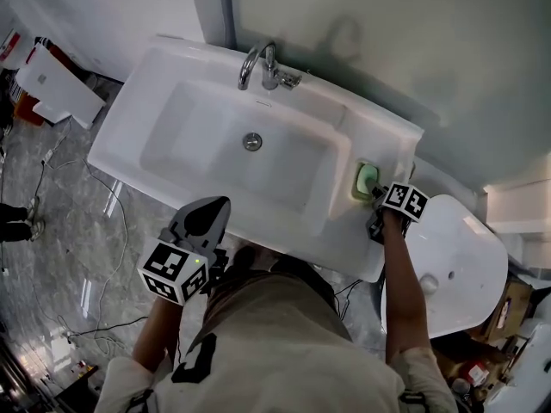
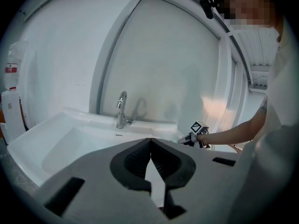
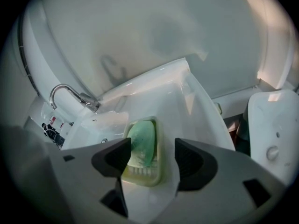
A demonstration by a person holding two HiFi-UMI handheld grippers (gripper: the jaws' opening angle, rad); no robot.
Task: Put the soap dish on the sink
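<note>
Green soap dish (image 3: 143, 149) between parted tongs (image 3: 153, 158)

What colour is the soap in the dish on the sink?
Green; the soap lies in a pale yellowish dish. The right gripper view shows it best.

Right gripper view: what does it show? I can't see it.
A pale soap dish holding green soap lies on the ledge of the sink, between the open jaws of the right gripper. A chrome faucet stands behind, left.
</note>
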